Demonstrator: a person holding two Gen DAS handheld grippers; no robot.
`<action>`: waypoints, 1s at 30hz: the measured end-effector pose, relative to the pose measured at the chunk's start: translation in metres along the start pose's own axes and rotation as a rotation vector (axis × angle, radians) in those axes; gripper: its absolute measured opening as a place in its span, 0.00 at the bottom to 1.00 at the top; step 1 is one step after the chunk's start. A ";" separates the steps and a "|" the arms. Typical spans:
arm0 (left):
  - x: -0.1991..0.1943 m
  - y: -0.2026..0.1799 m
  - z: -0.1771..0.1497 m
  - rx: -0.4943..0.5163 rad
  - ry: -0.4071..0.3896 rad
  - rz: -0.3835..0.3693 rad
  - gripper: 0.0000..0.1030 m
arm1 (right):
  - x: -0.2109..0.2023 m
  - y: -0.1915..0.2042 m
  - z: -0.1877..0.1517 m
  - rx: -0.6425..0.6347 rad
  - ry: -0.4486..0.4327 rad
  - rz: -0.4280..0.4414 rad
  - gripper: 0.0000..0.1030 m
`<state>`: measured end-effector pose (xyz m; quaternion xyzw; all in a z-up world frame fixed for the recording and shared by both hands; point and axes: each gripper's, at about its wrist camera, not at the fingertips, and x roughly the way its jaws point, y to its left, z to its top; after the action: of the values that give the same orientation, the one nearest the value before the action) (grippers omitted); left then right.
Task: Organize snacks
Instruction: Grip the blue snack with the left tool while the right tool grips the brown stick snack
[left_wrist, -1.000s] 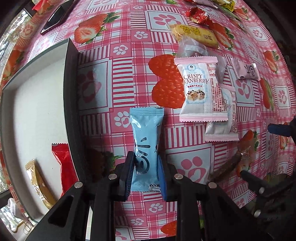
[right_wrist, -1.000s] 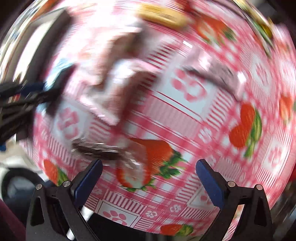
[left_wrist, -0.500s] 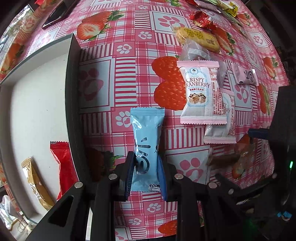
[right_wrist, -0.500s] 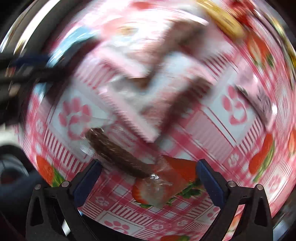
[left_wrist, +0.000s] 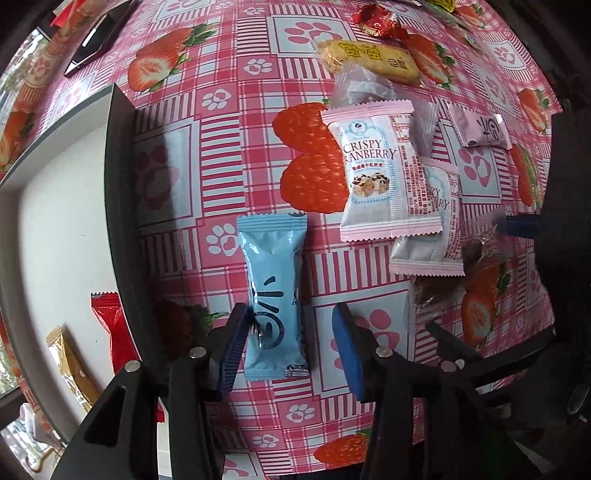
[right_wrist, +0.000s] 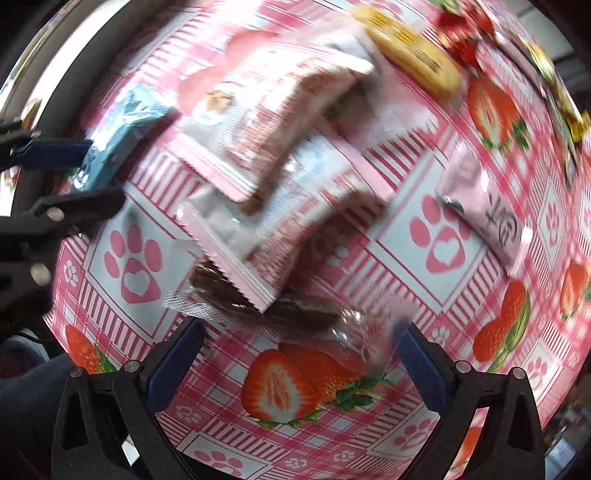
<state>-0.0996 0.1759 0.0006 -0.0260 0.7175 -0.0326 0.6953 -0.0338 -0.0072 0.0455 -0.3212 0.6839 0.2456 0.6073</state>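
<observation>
Two grippers. Left gripper (left_wrist: 288, 347), jaws just opened, straddles the light-blue foil snack packet (left_wrist: 274, 295), long axis toward twelve o'clock, unclamped. Right gripper (right_wrist: 295, 354) gapes empty over a clear-wrapped brown snack (right_wrist: 258, 306).

A strawberry-print tablecloth (left_wrist: 221, 155) carries a blue packet (left_wrist: 275, 288), pink cranberry packets (left_wrist: 380, 173), a yellow bar (left_wrist: 369, 61) and a tray (left_wrist: 55, 221).
</observation>
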 end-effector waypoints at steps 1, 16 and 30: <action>0.000 -0.003 0.000 0.005 0.001 0.007 0.52 | 0.001 0.008 0.004 -0.015 -0.001 -0.003 0.99; 0.001 -0.013 0.001 0.016 0.003 0.066 0.56 | -0.004 0.031 -0.026 0.019 0.050 0.032 0.98; 0.008 -0.007 0.002 0.023 0.002 0.086 0.60 | -0.012 0.081 0.049 -0.090 -0.012 0.040 0.48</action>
<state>-0.0977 0.1684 -0.0065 0.0128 0.7183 -0.0108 0.6956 -0.0603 0.0845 0.0462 -0.3332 0.6748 0.2901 0.5912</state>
